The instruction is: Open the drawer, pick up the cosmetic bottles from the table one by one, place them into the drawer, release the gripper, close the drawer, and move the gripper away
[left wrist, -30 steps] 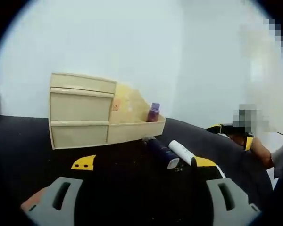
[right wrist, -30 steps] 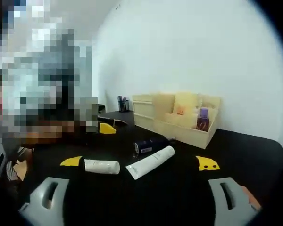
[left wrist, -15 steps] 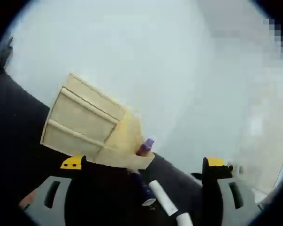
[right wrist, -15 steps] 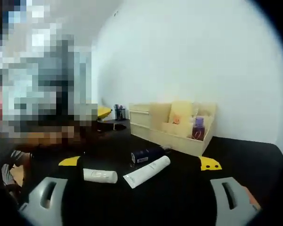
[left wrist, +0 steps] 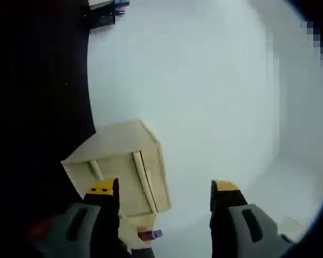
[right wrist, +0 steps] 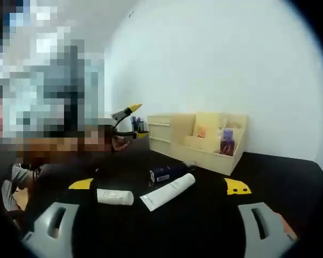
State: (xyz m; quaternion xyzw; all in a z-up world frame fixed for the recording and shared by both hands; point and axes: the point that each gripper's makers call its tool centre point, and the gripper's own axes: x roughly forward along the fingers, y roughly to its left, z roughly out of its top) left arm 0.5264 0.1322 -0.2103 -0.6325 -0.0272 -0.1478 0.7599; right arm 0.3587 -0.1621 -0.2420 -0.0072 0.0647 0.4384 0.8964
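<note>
While the left gripper view is rolled hard, the left tongs stand open and empty, the wooden drawer unit just ahead of the left jaw, a purple bottle between the jaws.

Right gripper view: right tongs open, holding nothing; white tube and dark bottle between the jaws on the black worktop, small white bottle near the left jaw, open drawer beyond.

Table: three tubes lying before drawer unit; one bottle standing in its open drawer.
</note>
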